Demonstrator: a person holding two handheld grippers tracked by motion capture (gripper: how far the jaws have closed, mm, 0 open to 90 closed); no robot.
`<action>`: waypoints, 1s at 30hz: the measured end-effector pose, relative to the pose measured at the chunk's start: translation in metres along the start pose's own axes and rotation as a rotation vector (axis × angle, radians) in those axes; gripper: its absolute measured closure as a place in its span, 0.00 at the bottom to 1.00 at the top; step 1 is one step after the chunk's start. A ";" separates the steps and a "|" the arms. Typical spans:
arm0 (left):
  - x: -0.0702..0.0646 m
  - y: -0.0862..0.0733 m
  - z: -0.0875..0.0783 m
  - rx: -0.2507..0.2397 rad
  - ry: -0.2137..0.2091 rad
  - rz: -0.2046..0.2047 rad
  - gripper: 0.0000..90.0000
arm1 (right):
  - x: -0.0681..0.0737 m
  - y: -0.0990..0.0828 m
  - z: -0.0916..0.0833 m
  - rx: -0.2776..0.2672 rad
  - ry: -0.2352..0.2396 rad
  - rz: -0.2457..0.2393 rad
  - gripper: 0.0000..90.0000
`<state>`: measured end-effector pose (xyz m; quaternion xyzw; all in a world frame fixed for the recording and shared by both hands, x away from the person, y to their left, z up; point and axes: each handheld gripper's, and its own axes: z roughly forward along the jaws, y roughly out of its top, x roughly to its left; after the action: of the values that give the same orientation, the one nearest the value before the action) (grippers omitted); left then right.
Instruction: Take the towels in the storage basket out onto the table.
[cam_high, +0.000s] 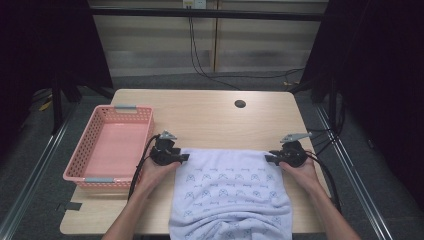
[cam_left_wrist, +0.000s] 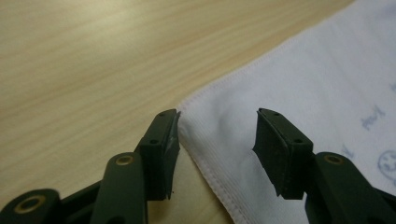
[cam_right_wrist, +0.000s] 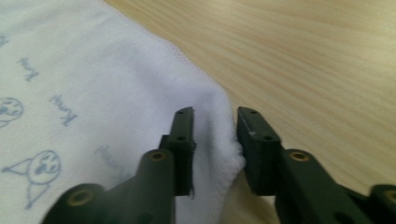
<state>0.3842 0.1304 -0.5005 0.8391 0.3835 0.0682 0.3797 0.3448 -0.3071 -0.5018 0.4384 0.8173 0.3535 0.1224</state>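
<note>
Left, the pink basket (cam_high: 75, 170) holds nothing; left claw (cam_left_wrist: 217, 133) released, right claw (cam_right_wrist: 215, 140) pinching towel (cam_high: 232, 190).

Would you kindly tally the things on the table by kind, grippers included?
Towels: 1, the pale printed towel
Baskets: 1, the pink basket
Grippers: 2, the left gripper and the right gripper
Total: 4

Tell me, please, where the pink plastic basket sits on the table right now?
In the high view the pink plastic basket stands on the wooden table's left side, just left of the left gripper and the pale printed towel.
</note>
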 end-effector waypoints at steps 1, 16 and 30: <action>-0.001 0.001 0.001 0.003 -0.011 -0.002 0.63 | 0.000 -0.001 0.000 -0.002 0.015 0.005 0.84; 0.022 0.062 -0.035 -0.224 -0.077 -0.050 0.97 | -0.028 0.037 -0.032 -0.184 0.032 0.098 0.95; 0.041 0.095 -0.046 -0.312 -0.060 -0.069 0.97 | -0.050 0.093 -0.044 -0.281 0.010 0.110 0.95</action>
<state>0.4500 0.1459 -0.4103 0.7580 0.3855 0.0888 0.5186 0.4099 -0.3337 -0.4119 0.4593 0.7351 0.4727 0.1588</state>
